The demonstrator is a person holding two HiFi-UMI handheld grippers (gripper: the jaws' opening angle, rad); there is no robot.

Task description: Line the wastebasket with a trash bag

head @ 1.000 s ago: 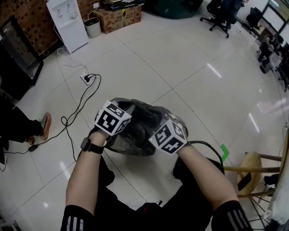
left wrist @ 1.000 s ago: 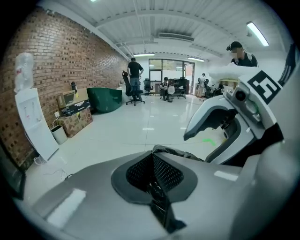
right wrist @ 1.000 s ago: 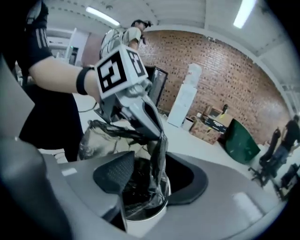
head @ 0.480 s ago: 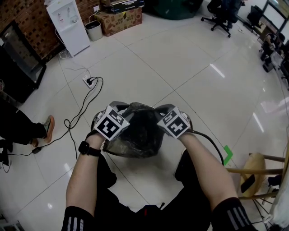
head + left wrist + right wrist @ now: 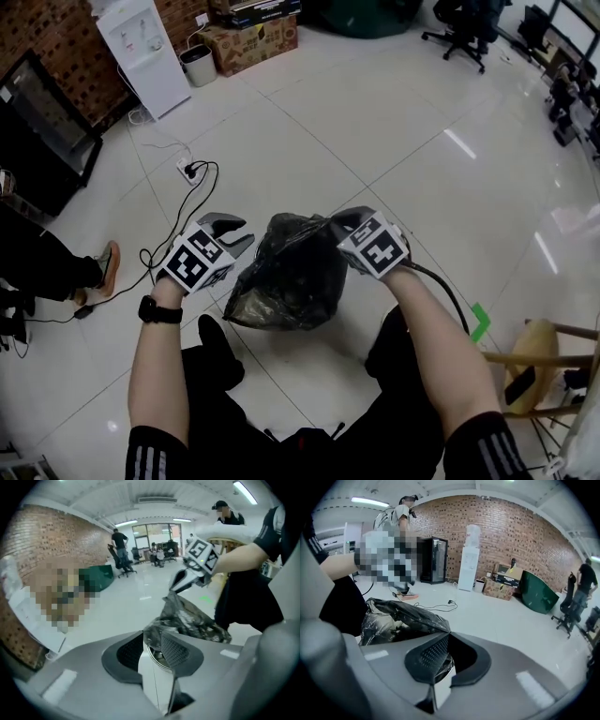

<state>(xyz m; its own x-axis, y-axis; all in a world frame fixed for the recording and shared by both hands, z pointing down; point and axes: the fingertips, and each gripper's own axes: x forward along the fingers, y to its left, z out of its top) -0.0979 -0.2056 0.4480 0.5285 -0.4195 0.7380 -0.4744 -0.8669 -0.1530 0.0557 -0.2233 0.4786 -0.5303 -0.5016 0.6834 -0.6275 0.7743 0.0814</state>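
Observation:
A black trash bag (image 5: pixel 286 277) drapes over the wastebasket, which is hidden under it in the head view. The wastebasket's white wall (image 5: pixel 157 681) and metal rim show in the gap of the left gripper's jaws. My left gripper (image 5: pixel 236 228) sits just left of the bag; its jaws have just been opening and nothing is between them. My right gripper (image 5: pixel 339 225) is shut on the bag's upper right edge (image 5: pixel 436 625), lifting it to a peak. In the left gripper view, the right gripper (image 5: pixel 180 581) pinches the bag's raised corner.
A power strip with a black cable (image 5: pixel 187 169) lies on the tiled floor, far left. A person's shoe (image 5: pixel 103 262) is at the left. A wooden stool (image 5: pixel 534 356) stands at the right, by a green tape mark (image 5: pixel 480 319). A water dispenser (image 5: pixel 141 52) and boxes (image 5: pixel 248 37) line the back wall.
My left gripper has let go of the bag, opened and moved left off it. My right gripper has closed on the bag's edge and shifted right, pulling the edge up.

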